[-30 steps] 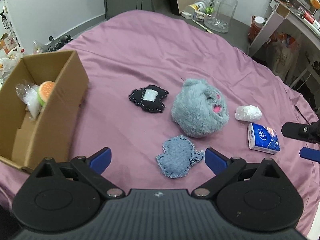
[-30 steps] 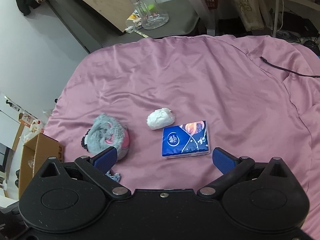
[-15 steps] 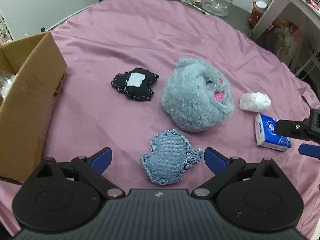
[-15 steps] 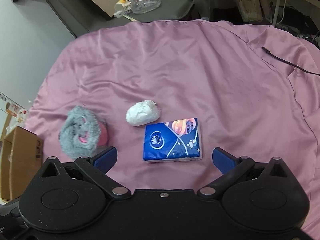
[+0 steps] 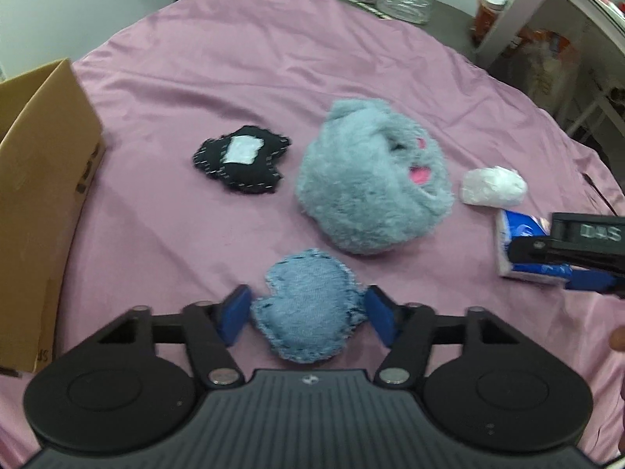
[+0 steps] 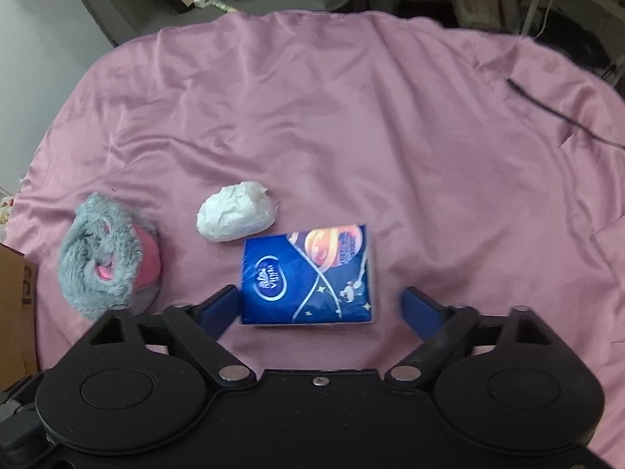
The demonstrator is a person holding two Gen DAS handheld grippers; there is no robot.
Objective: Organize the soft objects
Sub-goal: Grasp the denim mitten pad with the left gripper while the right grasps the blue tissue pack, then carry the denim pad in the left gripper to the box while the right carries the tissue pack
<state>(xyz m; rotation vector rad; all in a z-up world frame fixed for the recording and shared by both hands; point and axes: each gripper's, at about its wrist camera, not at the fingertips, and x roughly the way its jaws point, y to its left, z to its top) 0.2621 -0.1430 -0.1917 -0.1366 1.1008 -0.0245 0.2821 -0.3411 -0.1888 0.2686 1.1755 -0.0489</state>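
A pink satin cloth (image 5: 242, 78) covers the round table, with shelves and a grey floor behind it.

Nearest in the left wrist view, the left gripper (image 5: 308, 314) has just been closing its jaws around the small light-blue denim cushion with frayed stitched edges (image 5: 308, 316). The cushion lies flat on the cloth directly between the two blue fingertips. Both pads stand right at its edges, but whether they already press on it cannot be told. Just beyond the fingertips sits the round grey fluffy plush toy with a pink mouth (image 5: 371, 179), and beyond them to the left lies the black stitched fabric cushion with a white patch (image 5: 242, 164). The open brown cardboard box (image 5: 43, 195) stands far to the left of the fingers.

In the right wrist view, the right gripper (image 6: 318, 305) has also just been closing its jaws, with the blue tissue pack with an orange planet print (image 6: 308, 273) between them. The left pad is at the pack's edge; the right pad stands clearly apart from it, so nothing is gripped. Just behind the pack lies the crumpled white paper ball (image 6: 234, 217).
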